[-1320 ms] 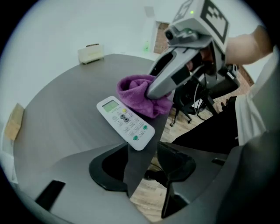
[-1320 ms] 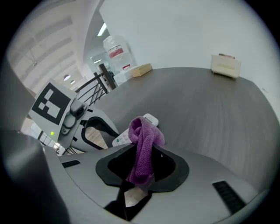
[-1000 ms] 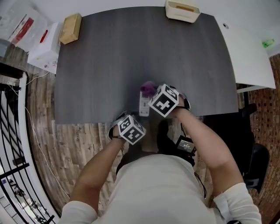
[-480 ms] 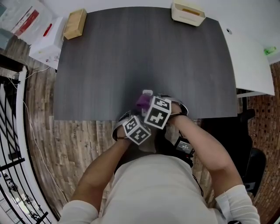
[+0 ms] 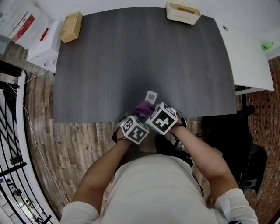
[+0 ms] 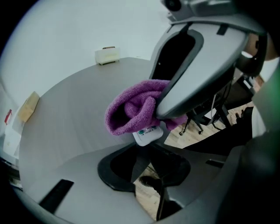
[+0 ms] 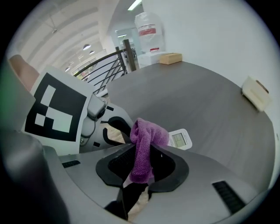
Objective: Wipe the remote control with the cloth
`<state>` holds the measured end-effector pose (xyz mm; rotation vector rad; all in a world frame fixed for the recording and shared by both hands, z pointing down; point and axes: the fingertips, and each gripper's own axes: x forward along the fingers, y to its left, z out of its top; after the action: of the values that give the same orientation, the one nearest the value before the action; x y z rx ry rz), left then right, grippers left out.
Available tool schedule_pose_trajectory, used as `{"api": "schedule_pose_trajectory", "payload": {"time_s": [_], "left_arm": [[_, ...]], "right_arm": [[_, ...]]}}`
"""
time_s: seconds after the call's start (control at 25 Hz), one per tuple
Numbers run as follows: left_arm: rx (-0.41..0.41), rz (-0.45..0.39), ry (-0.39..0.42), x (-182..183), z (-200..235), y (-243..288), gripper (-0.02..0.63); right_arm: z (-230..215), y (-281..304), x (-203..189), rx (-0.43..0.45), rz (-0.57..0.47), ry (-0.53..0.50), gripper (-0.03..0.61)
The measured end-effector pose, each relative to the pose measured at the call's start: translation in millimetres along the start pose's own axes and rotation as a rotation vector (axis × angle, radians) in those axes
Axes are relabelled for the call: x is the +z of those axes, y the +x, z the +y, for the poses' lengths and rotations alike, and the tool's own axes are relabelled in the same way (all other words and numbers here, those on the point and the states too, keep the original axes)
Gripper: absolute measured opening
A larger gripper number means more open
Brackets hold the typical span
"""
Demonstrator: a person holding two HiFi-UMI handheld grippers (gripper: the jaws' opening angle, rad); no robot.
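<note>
Nearest the camera: both forearms reach in, and the two grippers sit side by side at the near edge of the dark table (image 5: 131, 57), marker cubes almost touching.

Left gripper (image 6: 147, 146): the jaws have just been closing, and the near end of the remote control (image 7: 180, 139) is between them. The tips pinch that white end. It points steeply down.

Right gripper (image 7: 142, 151): the jaws are clamped on the purple cloth (image 7: 146, 135). One fold runs down between the tips and the bunched rest stands up above them. It sits just right of the left gripper, with its housing hanging over the cloth in the left gripper view.

The remote is at the near table edge, between the two grippers, with its long axis pointing away from the person. The cloth is draped over its near and middle part. The far end with the small display sticks out bare beyond the cloth. I can't tell whether the body lies flat on the tabletop.

Mid table is bare grey surface.

At the far edge, a wooden block (image 5: 71, 27) is at the left corner and a cream tray (image 5: 182, 11) is right of centre. A white table (image 5: 249, 52) butts against the right side. A black railing (image 5: 13, 144) runs over the wood floor (image 5: 78, 144) on the left.
</note>
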<state>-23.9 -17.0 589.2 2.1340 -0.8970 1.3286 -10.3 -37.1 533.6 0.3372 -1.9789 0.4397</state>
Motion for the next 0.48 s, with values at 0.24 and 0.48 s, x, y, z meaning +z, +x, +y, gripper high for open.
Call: {"api": "schedule_pose_trajectory", "payload": {"time_s": [0.24,0.48], "left_arm": [[0.012,-0.002,-0.014,1,-3,1,0.086],[-0.048,-0.027,-0.022,5,-18,2,0.081]], "right_arm": [[2,3,-2,-0.011,-0.083,0.152,0.106],[17,1,3,0.146,-0.155,0.322,0.106]]}}
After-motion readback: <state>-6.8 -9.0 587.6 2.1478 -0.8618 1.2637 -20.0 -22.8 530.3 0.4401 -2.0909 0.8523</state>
